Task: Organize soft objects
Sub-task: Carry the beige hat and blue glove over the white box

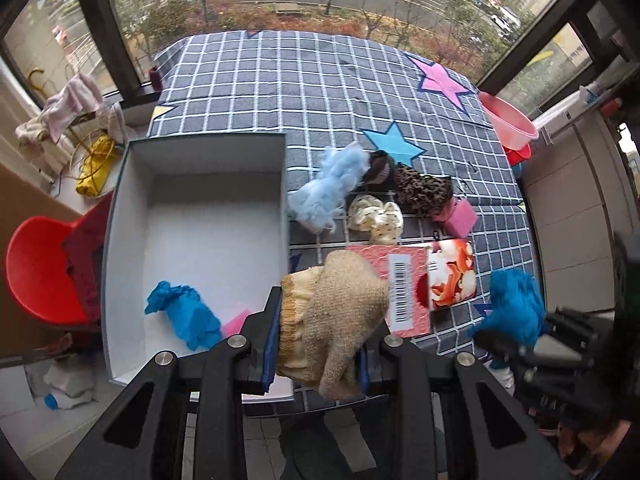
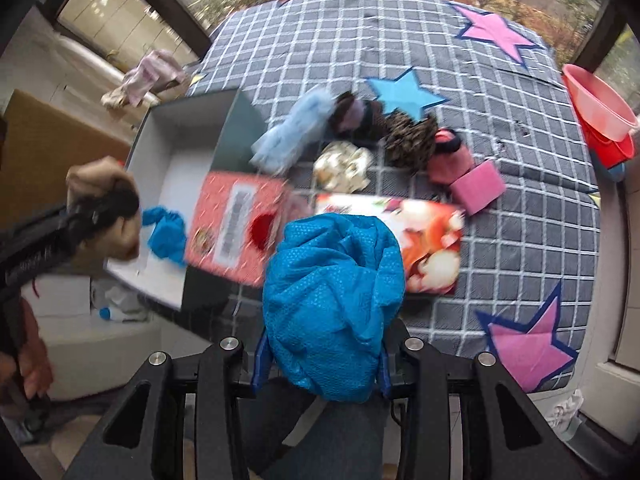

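Observation:
My left gripper is shut on a beige knitted glove, held above the near right corner of the open white box. A crumpled blue glove lies inside the box. My right gripper is shut on a blue textured cloth, held over the near table edge; it also shows in the left wrist view. On the checked tablecloth lie a light blue fluffy piece, a cream scrunchie, a leopard-print piece and a pink sponge.
A pink-and-red printed packet lies flat beside the box. A pink basin stands at the table's right edge. A red chair sits left of the table. Windows run behind the table.

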Motion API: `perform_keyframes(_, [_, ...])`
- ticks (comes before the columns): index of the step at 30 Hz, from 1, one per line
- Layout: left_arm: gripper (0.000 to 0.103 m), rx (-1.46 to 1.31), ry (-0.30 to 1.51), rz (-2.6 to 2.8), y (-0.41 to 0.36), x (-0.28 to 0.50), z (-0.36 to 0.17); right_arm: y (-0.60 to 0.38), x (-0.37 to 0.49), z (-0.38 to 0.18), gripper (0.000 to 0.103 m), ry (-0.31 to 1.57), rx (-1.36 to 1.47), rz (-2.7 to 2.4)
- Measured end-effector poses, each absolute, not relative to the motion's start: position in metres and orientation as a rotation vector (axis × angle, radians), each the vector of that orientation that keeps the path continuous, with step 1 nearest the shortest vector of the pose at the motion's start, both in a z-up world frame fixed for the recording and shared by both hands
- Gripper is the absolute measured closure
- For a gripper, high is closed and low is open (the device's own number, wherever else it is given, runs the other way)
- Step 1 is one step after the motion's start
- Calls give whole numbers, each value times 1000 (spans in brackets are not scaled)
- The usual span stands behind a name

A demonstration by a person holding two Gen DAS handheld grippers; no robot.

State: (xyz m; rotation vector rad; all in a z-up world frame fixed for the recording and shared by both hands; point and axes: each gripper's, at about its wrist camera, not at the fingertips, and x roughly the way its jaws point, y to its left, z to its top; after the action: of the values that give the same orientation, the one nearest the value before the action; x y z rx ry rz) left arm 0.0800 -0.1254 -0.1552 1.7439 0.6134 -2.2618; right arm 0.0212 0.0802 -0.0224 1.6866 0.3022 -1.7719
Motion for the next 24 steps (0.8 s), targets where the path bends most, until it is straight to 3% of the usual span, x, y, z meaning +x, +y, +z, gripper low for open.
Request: perform_keyframes(24, [70, 1616, 785, -2083, -204, 162, -191, -18, 114, -32, 62, 554, 1586, -1473])
